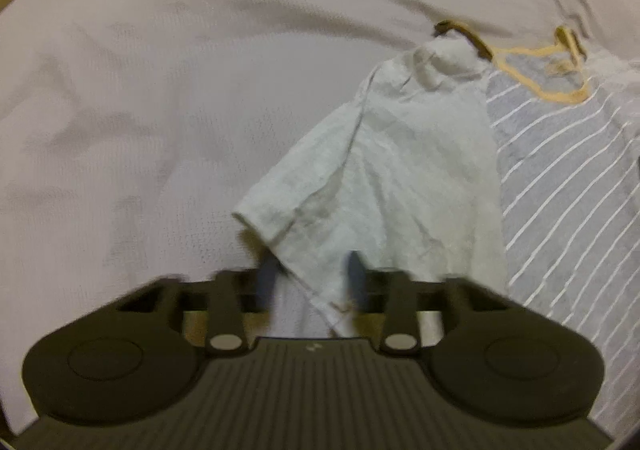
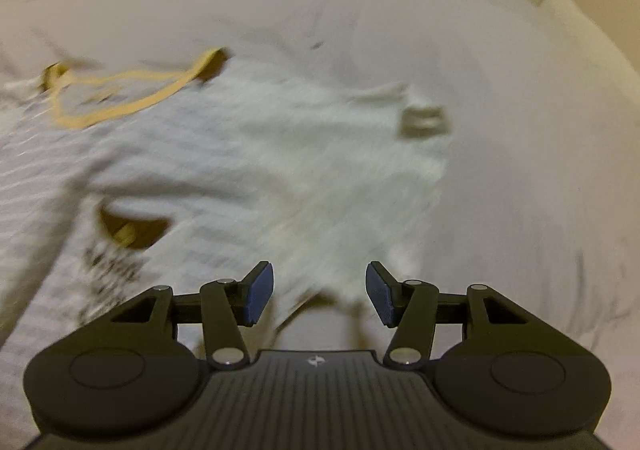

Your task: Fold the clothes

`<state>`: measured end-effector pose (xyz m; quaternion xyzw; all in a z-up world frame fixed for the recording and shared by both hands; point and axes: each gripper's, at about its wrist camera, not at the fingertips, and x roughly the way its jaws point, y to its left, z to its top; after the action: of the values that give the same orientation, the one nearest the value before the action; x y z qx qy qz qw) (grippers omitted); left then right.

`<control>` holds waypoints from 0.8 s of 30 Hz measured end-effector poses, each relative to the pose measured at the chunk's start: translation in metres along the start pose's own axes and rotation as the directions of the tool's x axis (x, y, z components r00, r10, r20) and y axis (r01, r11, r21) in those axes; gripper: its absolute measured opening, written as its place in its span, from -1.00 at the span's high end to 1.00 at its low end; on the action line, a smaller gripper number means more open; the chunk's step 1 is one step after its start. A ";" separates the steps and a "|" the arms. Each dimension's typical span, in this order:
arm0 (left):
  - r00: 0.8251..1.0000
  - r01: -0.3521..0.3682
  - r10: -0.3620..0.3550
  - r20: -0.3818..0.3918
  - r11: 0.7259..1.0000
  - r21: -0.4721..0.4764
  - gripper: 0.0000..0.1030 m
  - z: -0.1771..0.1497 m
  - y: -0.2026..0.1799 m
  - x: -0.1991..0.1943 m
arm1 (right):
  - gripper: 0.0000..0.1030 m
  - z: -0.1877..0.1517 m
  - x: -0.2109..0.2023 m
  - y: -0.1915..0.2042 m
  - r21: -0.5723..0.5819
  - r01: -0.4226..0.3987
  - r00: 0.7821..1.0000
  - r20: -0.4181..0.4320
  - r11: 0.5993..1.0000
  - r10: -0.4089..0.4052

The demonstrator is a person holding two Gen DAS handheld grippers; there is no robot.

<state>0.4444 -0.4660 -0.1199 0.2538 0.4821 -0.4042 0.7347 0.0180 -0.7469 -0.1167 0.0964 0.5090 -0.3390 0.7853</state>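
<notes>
Grey T-shirt with thin white stripes [image 1: 560, 169] and a yellow ribbed neckband [image 1: 532, 81], spread flat on a pale waffle-textured bed cover [image 1: 160, 89]. One side is turned over the striped front as a creased whitish flap [image 1: 380, 169], and its lowest corner reaches down between the blue pads [image 1: 356, 278] of the left gripper [image 1: 310, 270]. These pads are blurred but stand visibly apart, not pressed on the cloth. The right gripper [image 2: 320, 282] hangs over the shirt's pale fabric on the opposite side, jaws parted and empty. The right wrist view is motion-smeared, and dark print on the shirt is unreadable.
</notes>
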 end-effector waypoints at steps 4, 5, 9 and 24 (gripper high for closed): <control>0.997 0.001 0.000 0.071 1.000 -0.023 0.98 0.010 0.015 -0.013 | -0.04 -0.011 -0.014 0.015 -0.009 -0.057 0.998 -0.032 0.998 0.056; 0.996 -0.003 0.006 0.093 1.000 -0.030 0.98 0.013 0.020 -0.017 | -0.04 -0.013 -0.016 0.019 -0.016 -0.066 0.997 -0.038 0.998 0.065; 0.994 -0.006 0.019 0.111 0.993 -0.117 0.97 0.022 0.050 -0.019 | -0.04 -0.023 -0.030 0.041 -0.060 -0.095 0.995 -0.045 0.994 0.092; 0.993 0.109 -0.103 0.063 0.988 -0.113 0.58 -0.080 0.013 -0.083 | -0.14 -0.091 -0.098 0.097 0.033 -0.119 0.986 -0.116 0.992 0.122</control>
<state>0.3975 -0.3687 -0.0773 0.1729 0.4963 -0.4211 0.7392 -0.0121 -0.5865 -0.0932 0.1570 0.5432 -0.2911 0.7717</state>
